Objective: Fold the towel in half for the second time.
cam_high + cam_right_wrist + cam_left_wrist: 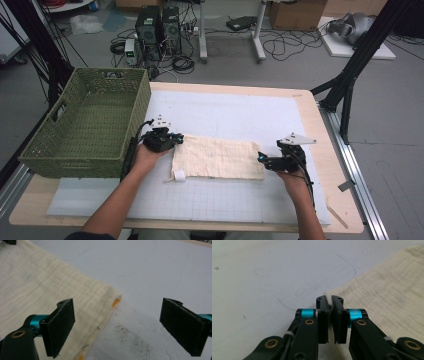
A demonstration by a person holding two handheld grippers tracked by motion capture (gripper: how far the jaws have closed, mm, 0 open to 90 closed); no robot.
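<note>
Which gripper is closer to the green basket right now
Left. The left gripper is shut on the cream cloth at its far left corner, just beside the green basket; the right gripper hangs open at the cloth's opposite end.

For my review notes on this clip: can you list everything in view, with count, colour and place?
cloth: one, cream, folded flat on the mat between the two grippers
mat: one, white, covering most of the table top
table: one, light wood, under the mat
basket: one, green woven, at the table's left end
computer towers: two, black, on the floor beyond the table
cardboard box: one, brown, on the floor at the back
left gripper: one, black, shut on the cloth's corner
right gripper: one, black, jaws open at the cloth's right edge
forearms: two, entering from the bottom
</note>
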